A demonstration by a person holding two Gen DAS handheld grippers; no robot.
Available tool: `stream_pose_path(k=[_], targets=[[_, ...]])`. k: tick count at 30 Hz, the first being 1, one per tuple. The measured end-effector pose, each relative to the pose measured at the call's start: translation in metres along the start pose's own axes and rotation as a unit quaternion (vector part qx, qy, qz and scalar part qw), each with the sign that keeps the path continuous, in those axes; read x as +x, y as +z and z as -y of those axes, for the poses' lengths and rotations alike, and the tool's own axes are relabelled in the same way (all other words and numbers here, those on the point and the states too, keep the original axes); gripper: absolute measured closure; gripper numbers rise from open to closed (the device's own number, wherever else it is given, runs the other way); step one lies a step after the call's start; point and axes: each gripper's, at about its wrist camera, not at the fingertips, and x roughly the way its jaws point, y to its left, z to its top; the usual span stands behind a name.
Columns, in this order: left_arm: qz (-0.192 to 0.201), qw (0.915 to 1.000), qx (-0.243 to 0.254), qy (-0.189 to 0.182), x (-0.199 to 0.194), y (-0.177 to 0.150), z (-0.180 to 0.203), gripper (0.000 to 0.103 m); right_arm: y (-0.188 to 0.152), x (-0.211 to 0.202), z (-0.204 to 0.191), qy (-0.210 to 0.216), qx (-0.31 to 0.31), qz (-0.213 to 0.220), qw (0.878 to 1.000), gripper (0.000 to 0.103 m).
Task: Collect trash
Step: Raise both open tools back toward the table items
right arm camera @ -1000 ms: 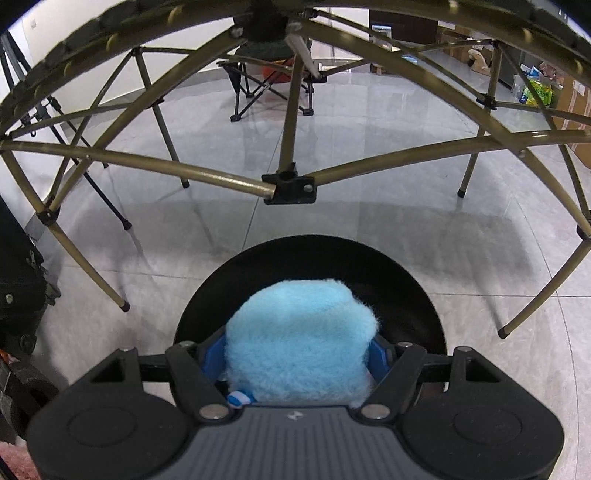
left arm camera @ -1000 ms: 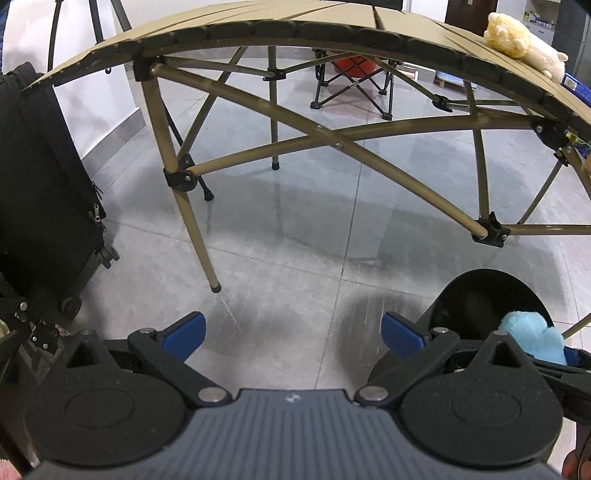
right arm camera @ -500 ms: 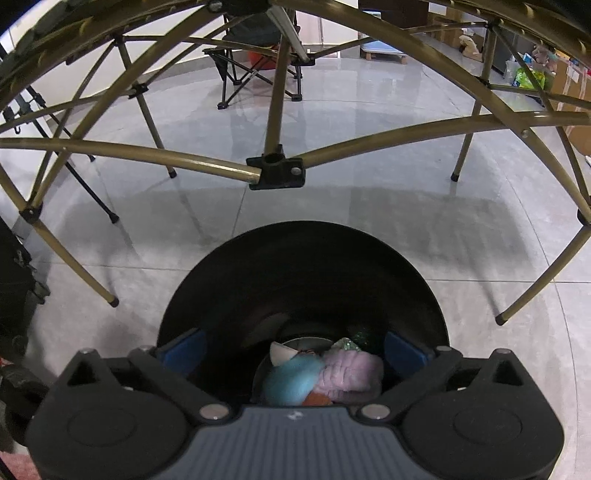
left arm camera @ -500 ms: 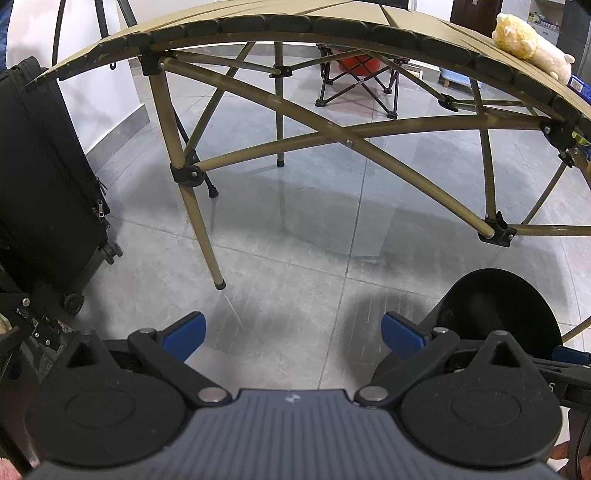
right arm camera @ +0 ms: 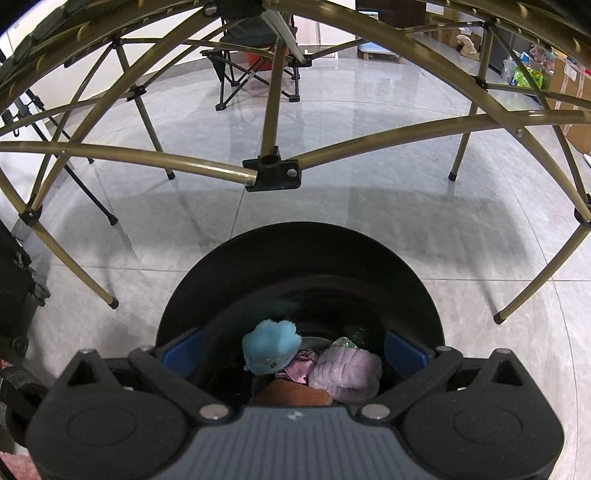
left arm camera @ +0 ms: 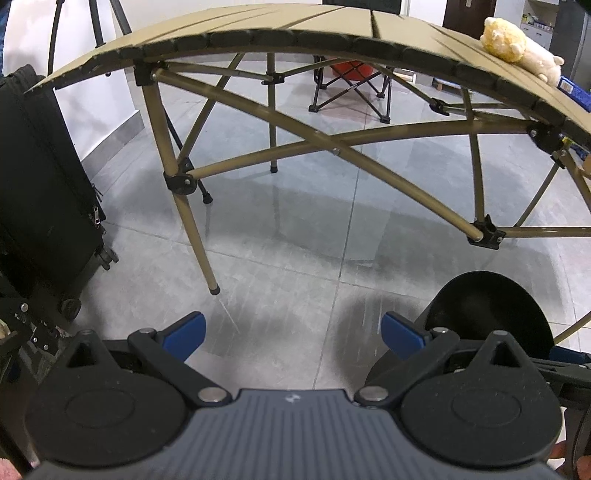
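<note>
The left black gripper with 2 blue-padded fingers [left arm camera: 291,334] is held low and level, jaws spread wide with nothing between them. The right black gripper with 2 blue-padded fingers [right arm camera: 293,350] tilts downward, its jaws likewise wide apart and gripping nothing.

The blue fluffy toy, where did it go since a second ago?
The right gripper let go of it: its fingers, shut on the blue plush toy a second ago, now stand open, and the toy lies down inside the black bin beside a purple plush. The left gripper stayed open and empty; the yellow plush stayed on the table.
</note>
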Motion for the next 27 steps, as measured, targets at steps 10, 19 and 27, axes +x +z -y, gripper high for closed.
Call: stream_pose_path(k=[10, 19, 27], targets=[[0.024, 0.9996, 0.005, -0.011, -0.020, 0.002, 0.006, 0.000, -0.001, -0.021, 0.007, 0.005, 0.005, 0.021, 1.000, 0.000], [0.059, 0.9979, 0.006, -0.024, -0.051, 0.007, 0.015, 0.000, -0.001, -0.051, 0.012, 0.014, 0.007, 0.052, 0.999, 0.000], [0.092, 0.9950, -0.002, -0.038, -0.084, 0.017, 0.020, 0.000, 0.002, -0.096, 0.015, 0.014, -0.008, 0.119, 0.993, 0.000]])
